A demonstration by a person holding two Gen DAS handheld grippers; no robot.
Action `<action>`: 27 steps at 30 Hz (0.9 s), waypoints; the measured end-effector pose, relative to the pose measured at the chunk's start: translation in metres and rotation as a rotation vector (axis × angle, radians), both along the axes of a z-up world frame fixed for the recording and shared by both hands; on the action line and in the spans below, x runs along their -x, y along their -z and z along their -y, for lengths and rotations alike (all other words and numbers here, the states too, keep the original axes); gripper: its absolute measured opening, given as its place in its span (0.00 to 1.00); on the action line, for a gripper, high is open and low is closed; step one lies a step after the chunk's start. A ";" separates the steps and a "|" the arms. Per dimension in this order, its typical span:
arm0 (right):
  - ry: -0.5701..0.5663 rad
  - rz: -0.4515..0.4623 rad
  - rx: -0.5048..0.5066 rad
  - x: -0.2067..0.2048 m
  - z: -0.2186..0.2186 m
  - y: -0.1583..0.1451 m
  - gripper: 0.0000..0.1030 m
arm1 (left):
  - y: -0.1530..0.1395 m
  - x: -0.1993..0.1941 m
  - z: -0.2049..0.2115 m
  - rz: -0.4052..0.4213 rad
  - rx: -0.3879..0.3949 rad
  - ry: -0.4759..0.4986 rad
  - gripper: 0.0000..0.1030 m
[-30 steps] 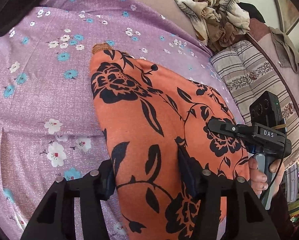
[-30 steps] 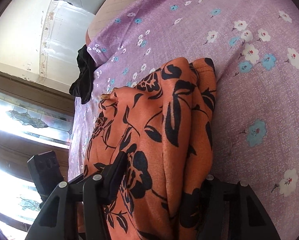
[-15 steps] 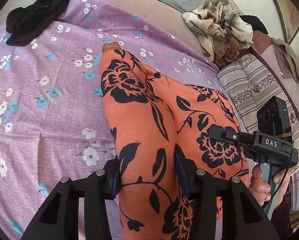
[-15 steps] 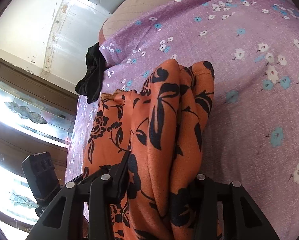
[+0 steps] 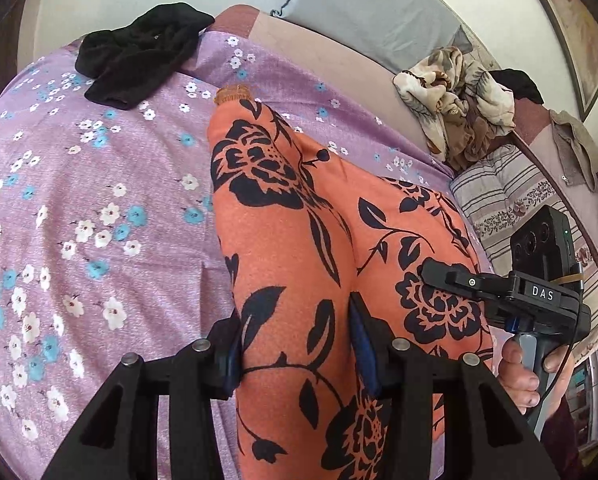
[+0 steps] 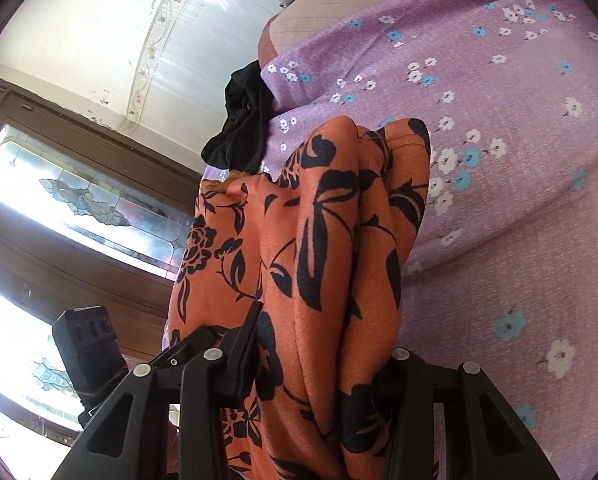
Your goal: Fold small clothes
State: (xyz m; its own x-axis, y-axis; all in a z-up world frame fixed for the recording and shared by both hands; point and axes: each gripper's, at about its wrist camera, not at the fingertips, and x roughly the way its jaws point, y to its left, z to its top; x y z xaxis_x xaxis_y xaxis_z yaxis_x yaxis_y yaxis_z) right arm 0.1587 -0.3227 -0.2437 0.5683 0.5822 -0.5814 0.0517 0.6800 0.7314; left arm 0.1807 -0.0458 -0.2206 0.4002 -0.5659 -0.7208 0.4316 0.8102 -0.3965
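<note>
Left claw (image 5: 297,344) pinching a bunched edge of the orange garment (image 5: 299,240), both pads pressed into the cloth, jaws lately narrowed onto it. Right claw (image 6: 323,356) likewise clamped on a thick gathered fold of the same garment (image 6: 327,260), jaws lately narrowed too, cloth filling the gap. Garment printed with black flowers and leaves, stretched from both claws up and away over the bed (image 5: 99,200), far end with its ribbed hem (image 5: 235,94) lying on the purple flowered sheet. Near end lifted off the sheet at the claws. Black cloth (image 5: 139,60) crumpled at the far edge of the bed, apart from the hem. Beige patterned clothes (image 5: 455,92) heaped further right, beside a striped cushion (image 5: 507,200). Hand (image 5: 527,376) gripping the right claw's handle, seen at the right in the left view.
</note>
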 end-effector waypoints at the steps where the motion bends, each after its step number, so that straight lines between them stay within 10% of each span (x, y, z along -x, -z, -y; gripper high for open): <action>1: -0.007 0.000 -0.002 0.000 -0.006 -0.001 0.42 | 0.000 0.001 -0.003 0.003 -0.005 -0.005 0.47; 27: -0.016 -0.038 0.089 0.024 -0.022 0.022 0.42 | 0.029 0.020 -0.002 -0.037 -0.103 0.005 0.47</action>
State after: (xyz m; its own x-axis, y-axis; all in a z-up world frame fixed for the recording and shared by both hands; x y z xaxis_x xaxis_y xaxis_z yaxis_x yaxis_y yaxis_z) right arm 0.1344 -0.3008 -0.2654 0.5359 0.5364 -0.6520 0.0668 0.7429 0.6660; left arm 0.1602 -0.0438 -0.2499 0.3693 -0.4900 -0.7896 0.4224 0.8454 -0.3270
